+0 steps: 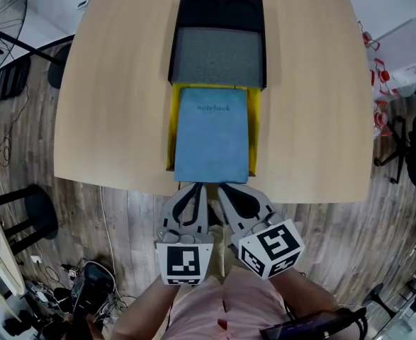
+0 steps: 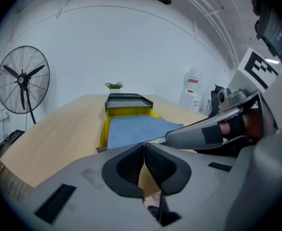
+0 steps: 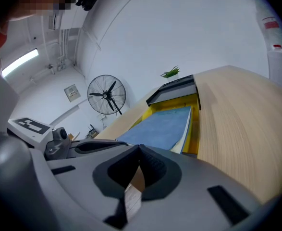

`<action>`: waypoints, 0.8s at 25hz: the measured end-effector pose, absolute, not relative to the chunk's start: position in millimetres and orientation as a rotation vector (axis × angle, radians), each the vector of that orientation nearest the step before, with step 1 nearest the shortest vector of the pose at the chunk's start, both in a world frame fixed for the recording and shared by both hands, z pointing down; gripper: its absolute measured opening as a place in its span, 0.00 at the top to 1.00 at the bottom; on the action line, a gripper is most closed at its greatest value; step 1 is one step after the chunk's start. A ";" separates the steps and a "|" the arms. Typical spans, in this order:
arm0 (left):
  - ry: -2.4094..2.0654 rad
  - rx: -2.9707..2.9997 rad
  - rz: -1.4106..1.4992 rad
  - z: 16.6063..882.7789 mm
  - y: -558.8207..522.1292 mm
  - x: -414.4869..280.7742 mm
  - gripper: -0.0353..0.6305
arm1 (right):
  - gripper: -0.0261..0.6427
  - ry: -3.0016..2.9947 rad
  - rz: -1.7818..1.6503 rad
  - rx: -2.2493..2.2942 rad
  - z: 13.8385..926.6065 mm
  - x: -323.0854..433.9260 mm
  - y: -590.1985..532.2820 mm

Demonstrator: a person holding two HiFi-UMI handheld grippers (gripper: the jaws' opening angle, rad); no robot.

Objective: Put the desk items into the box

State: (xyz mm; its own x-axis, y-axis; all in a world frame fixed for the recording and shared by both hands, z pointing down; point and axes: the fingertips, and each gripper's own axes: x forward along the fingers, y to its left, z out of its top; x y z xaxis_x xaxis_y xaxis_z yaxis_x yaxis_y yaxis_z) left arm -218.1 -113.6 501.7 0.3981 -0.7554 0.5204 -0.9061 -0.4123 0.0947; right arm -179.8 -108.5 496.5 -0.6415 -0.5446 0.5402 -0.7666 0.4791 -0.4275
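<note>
A blue notebook (image 1: 212,137) lies in a yellow box (image 1: 171,133) at the table's near middle, its near end sticking out over the box's front. Behind it stands a black box (image 1: 220,11) with a grey inside. My left gripper (image 1: 200,188) and right gripper (image 1: 226,189) hang side by side just off the table's front edge, both shut and empty. In the left gripper view the jaws (image 2: 144,146) meet below the notebook (image 2: 131,128) and yellow box (image 2: 103,129). In the right gripper view the jaws (image 3: 139,148) meet before the notebook (image 3: 160,128).
The round wooden table (image 1: 108,105) stands on a plank floor. A standing fan (image 2: 23,78) is at the left, a small green plant (image 2: 114,85) is beyond the table, and a water dispenser (image 2: 192,88) is at the right. A black stool (image 1: 34,218) is near the left.
</note>
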 end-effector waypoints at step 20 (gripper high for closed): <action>-1.432 2.305 0.535 498.0 -135.1 -217.0 0.92 | 0.96 -2.387 0.950 1.109 500.8 -182.9 -131.6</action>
